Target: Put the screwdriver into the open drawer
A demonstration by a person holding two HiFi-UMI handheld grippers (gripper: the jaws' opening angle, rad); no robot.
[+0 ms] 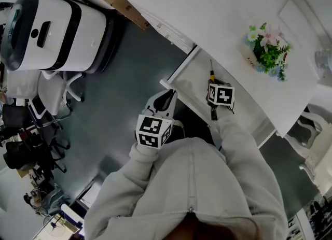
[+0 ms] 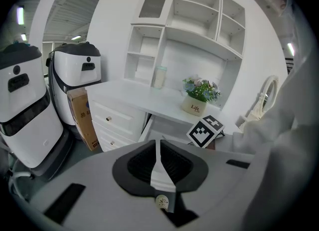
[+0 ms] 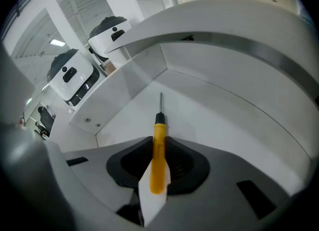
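Fabric of a pale grey hooded top (image 1: 192,192) filled the bottom of the head view, and both sleeves reached forward from it to the two tools. Nearest the body, the left gripper (image 1: 165,101) hung over the dark floor (image 1: 119,114) just in front of the open drawer (image 1: 193,75). In its own view the left gripper (image 2: 158,157) had its jaws pressed together with nothing between them.

Just beyond it, to the right, the right gripper (image 1: 213,84) was angled down over the drawer. Its own view showed the right gripper (image 3: 158,150) clenched on the orange handle of the screwdriver (image 3: 159,132). The thin metal shaft stuck out ahead of the jaws, above the white floor of the drawer (image 3: 214,120). Whether the tip touched that floor could not be told. From above, only the shaft end of the screwdriver (image 1: 211,69) showed past the marker cube, inside the drawer's outline.

Behind the drawer lay the white tabletop (image 1: 207,11), carrying a potted flower arrangement (image 1: 268,47) toward its right end. Further back, the left gripper view showed a white shelf unit (image 2: 189,25) rising from the tabletop. Off to the left, two white-and-black machines (image 2: 75,75) stood on the floor, with a cardboard box (image 2: 79,110) beside them.
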